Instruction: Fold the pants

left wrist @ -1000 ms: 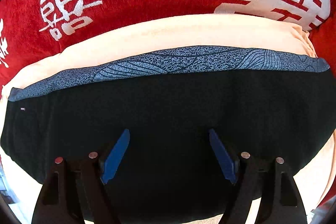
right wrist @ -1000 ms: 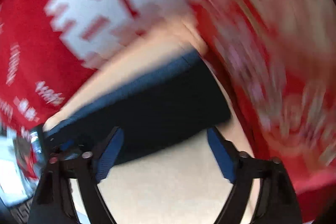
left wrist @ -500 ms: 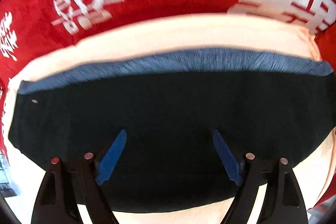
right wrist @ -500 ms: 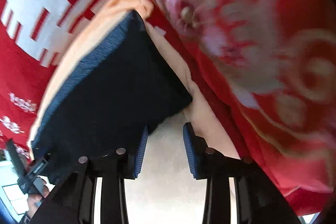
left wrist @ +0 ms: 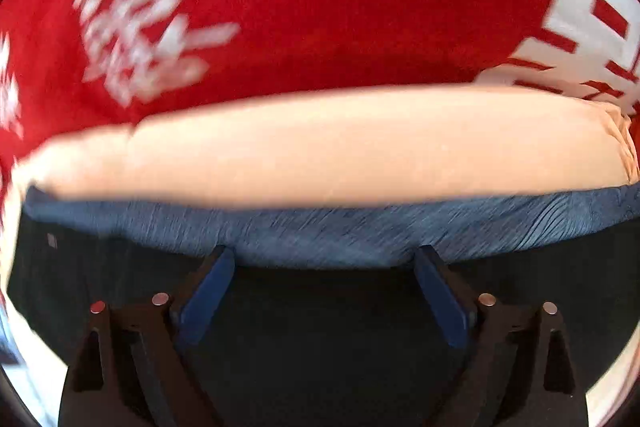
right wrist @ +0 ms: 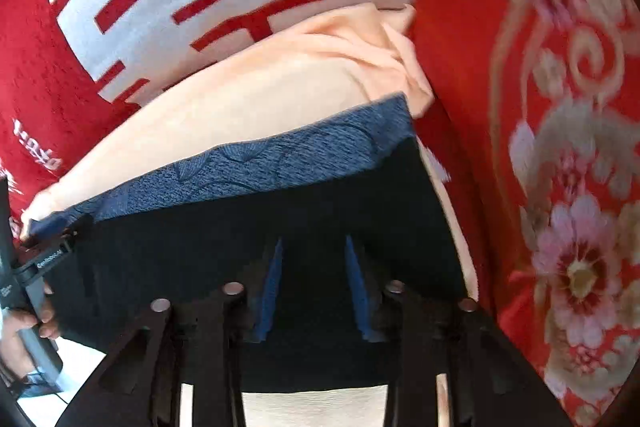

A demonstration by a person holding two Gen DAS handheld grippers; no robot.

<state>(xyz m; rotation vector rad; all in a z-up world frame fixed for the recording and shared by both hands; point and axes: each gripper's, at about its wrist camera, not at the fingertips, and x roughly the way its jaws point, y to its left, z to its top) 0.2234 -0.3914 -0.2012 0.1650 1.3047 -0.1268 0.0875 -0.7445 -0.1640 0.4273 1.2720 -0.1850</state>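
Note:
The black pants [left wrist: 320, 327] lie folded on a peach cushion [left wrist: 320, 151], their blue patterned waistband [left wrist: 340, 231] along the far edge. My left gripper [left wrist: 324, 263] is open, its blue fingertips at the waistband's near edge. In the right wrist view the pants [right wrist: 240, 227] fill the middle and the waistband [right wrist: 280, 159] runs across above. My right gripper [right wrist: 314, 247] hovers over the black cloth with a narrow gap between its pads and nothing in them. The left gripper's body shows in that view at the left edge [right wrist: 32, 263].
A red blanket with white characters [left wrist: 320, 7] lies beyond the cushion. A red floral cover [right wrist: 560, 147] rises on the right. The cushion's corner [right wrist: 396, 39] bunches near the waistband's right end. A hand [right wrist: 24, 327] holds the left gripper.
My left gripper has moved forward from the middle of the pants to the waistband. My right gripper has swung in from the pants' right corner over the black cloth, its gap narrowed from wide.

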